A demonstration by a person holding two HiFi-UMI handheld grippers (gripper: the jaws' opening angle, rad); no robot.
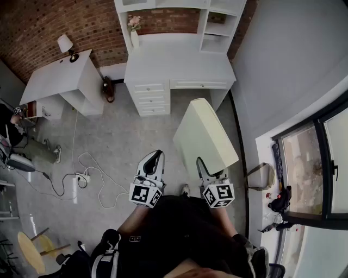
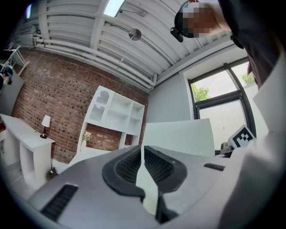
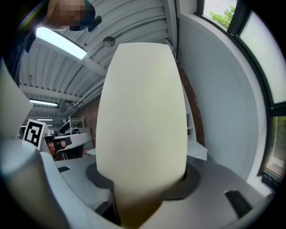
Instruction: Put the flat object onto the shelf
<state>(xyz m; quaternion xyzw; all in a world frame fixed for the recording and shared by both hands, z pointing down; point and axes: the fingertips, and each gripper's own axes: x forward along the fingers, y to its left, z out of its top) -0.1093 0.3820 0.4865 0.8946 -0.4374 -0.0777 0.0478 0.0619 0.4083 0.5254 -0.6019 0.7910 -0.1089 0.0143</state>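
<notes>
Item: flat cream rectangular board, carried in the air above the floor, its near end clamped in the right gripper. Left gripper closed and empty.

Status: not placed; the white shelf unit stands far ahead.

Surroundings: grey floor, red brick wall, window at right.

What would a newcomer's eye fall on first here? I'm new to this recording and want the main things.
The large cream flat board stands out, clamped at its near end in the right gripper and reaching forward. Ahead, against the brick wall, stands a white desk with a shelf unit. The left gripper, jaws together, holds nothing.
</notes>
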